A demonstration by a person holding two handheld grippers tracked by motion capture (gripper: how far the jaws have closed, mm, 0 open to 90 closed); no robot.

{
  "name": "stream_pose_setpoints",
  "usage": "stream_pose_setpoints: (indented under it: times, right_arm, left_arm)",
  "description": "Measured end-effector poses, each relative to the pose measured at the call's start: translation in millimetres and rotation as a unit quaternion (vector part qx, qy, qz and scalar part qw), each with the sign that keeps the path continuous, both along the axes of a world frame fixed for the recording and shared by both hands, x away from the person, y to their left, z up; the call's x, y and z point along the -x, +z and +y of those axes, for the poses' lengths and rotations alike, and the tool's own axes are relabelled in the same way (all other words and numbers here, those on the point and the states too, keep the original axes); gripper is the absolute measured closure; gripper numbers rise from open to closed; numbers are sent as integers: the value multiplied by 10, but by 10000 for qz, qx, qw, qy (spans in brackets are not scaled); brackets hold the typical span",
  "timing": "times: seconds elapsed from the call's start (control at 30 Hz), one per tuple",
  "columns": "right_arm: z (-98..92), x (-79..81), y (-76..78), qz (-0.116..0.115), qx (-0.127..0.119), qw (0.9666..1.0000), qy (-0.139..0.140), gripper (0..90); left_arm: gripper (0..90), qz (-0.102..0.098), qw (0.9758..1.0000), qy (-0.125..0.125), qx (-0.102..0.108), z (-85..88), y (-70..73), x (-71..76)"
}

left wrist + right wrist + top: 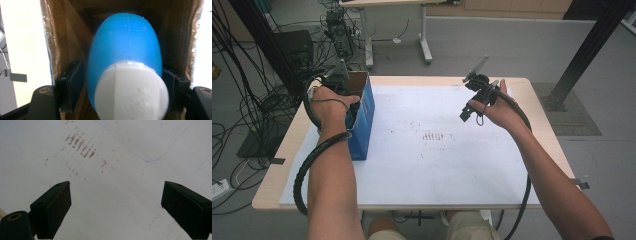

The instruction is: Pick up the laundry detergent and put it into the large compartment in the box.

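In the left gripper view a blue bottle (125, 47) with a white cap (131, 91) sits in the middle of the frame, inside a cardboard box (62, 37) whose brown inner walls run up both sides. The bottle's long axis runs from the cap, low and nearest the camera, away toward the box's dark far end in the upper middle, so the cap end points back at the left tongs (123, 86) and the rounded blue body points deeper into the box. The two black jaws stand at the lower left and lower right, flanking the bottle just below its widest part; the right pad (172, 82) lies close against the blue side, while the left one stands slightly apart, and whether the pads press on the bottle cannot be told.

In the high view the box (blue on the outside) stands at the upper left of the white tabletop (437, 165), near its left edge, with the person's left hand (329, 102) over its open top.

The right tongs (473, 100) are held above the upper right part of the tabletop, well apart from the box. In the right gripper view their jaws are spread wide with nothing between them, over a scuffed patch of brownish marks (81, 145).
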State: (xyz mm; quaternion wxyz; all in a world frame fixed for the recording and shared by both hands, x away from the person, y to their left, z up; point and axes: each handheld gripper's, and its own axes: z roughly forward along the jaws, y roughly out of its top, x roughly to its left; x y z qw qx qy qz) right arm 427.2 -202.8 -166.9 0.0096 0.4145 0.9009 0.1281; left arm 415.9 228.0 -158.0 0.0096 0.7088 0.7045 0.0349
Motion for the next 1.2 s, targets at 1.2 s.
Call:
stream_pose_setpoints:
  times: [1.2]
  right_arm:
    - [-113, -140, -6, 84, 5, 9997, -243, 88]
  left_arm:
    - [118, -270, 9600, -2785, -114, -786, 847, 162]
